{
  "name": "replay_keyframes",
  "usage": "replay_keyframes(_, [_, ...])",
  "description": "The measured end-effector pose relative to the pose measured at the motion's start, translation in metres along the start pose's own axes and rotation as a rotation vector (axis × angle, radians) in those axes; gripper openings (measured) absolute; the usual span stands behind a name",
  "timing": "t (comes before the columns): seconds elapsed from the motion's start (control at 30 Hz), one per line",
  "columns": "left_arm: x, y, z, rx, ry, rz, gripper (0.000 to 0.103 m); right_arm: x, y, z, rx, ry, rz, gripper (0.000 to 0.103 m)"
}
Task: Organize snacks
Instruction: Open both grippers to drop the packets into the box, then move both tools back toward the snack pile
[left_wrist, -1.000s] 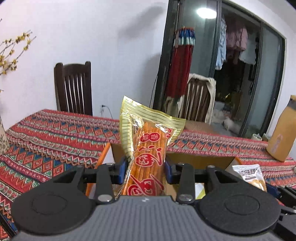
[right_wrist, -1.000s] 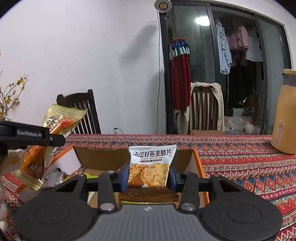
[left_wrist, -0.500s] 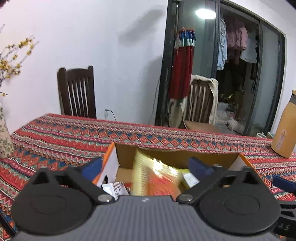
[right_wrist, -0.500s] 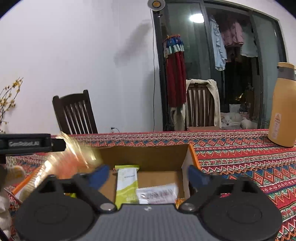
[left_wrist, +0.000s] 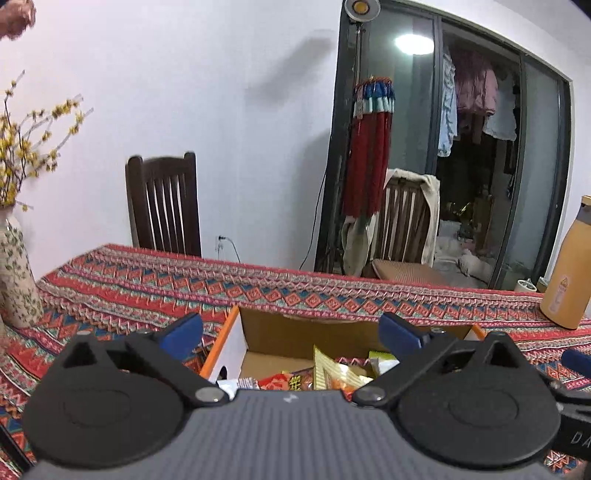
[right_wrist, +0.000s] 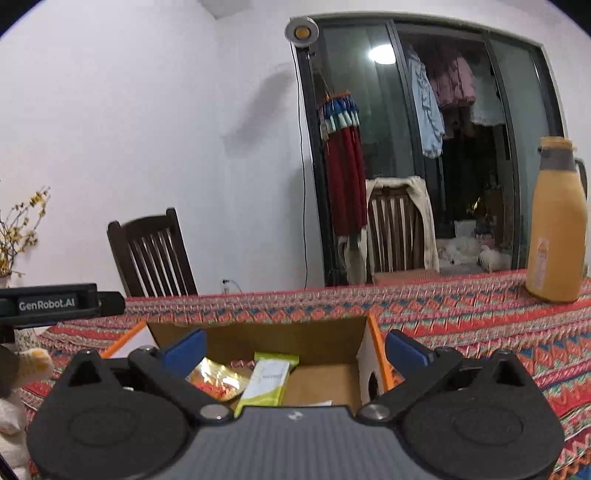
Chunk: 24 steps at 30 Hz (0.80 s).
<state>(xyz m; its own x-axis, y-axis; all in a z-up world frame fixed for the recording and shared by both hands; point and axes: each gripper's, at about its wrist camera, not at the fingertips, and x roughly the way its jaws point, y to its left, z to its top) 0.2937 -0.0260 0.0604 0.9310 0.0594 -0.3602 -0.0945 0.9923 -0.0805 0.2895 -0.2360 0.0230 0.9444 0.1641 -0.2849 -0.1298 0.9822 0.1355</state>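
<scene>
now both the left gripper (left_wrist: 291, 332) and right gripper (right_wrist: 295, 345) hover wide-jawed over the box (right_wrist: 258, 338).

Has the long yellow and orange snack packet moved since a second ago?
Yes. It stood upright between the left tongs, above the cardboard box; now the long yellow and orange snack packet lies down inside that box, with the tongs open.

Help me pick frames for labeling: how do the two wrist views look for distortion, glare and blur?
Left wrist view: strong fisheye bend in the door frame; a lamp glares in the glass; the snacks in the box are sharp but mostly hidden by the gripper body. Right wrist view: same bend, dark corners, lamp reflection; chair slightly soft, green packet readable.
</scene>
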Motion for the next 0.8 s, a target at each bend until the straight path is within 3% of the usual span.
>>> replay_keyframes(0.33, [-0.042,0.0,0.004,0.04,-0.036,-0.014,0.103,-0.046,0.011,0.019,-0.037,-0.065,-0.018,0.103])
replay_keyframes(0.8, [-0.106,0.02,-0.014,0.037,-0.061,-0.031,0.103,-0.11,0.026,-0.005,-0.037,-0.043,-0.015,0.103])
